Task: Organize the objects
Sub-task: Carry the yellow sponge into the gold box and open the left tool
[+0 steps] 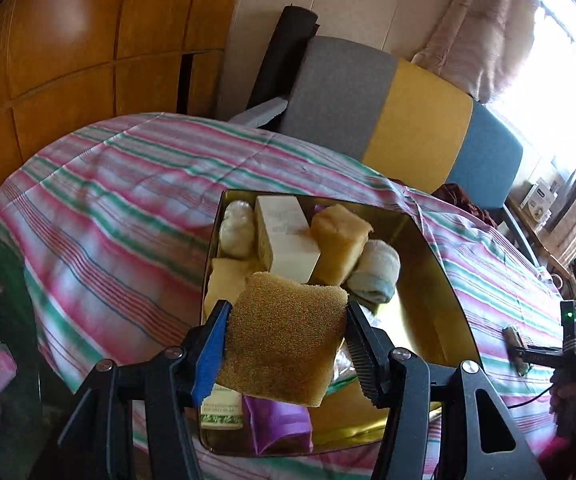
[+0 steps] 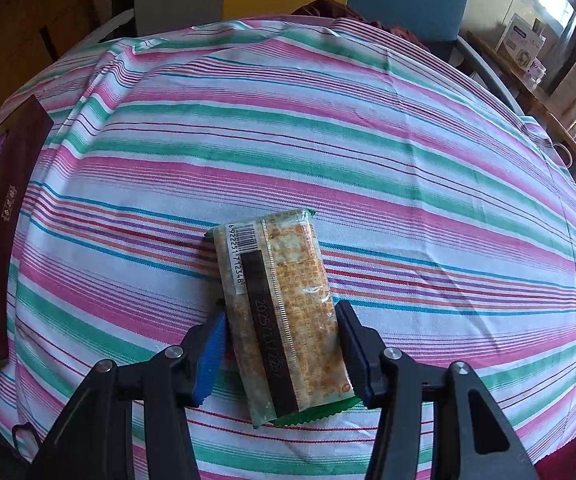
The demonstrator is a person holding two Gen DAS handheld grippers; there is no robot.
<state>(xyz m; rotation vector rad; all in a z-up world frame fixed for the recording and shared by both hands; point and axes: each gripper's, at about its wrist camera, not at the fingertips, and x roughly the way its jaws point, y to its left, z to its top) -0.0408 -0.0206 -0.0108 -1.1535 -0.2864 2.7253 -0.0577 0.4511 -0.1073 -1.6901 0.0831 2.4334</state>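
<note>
- The left gripper (image 1: 286, 344) pinched a sponge (image 1: 284, 336) above the gold tin's (image 1: 432, 280) near end.
- The right gripper (image 2: 280, 350) straddled the cracker packet (image 2: 280, 308), whose long axis ran near-to-far; whether it squeezed, I couldn't tell.

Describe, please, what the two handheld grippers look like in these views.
Both the left gripper and the right gripper are black, angular linkage frames with silver pivot screws. On each, one jaw carries a blue ribbed pad and the other a black ribbed pad. Seen from the left camera, the right gripper's handle shows a small green light, a thin black cable trailing below it.
</note>
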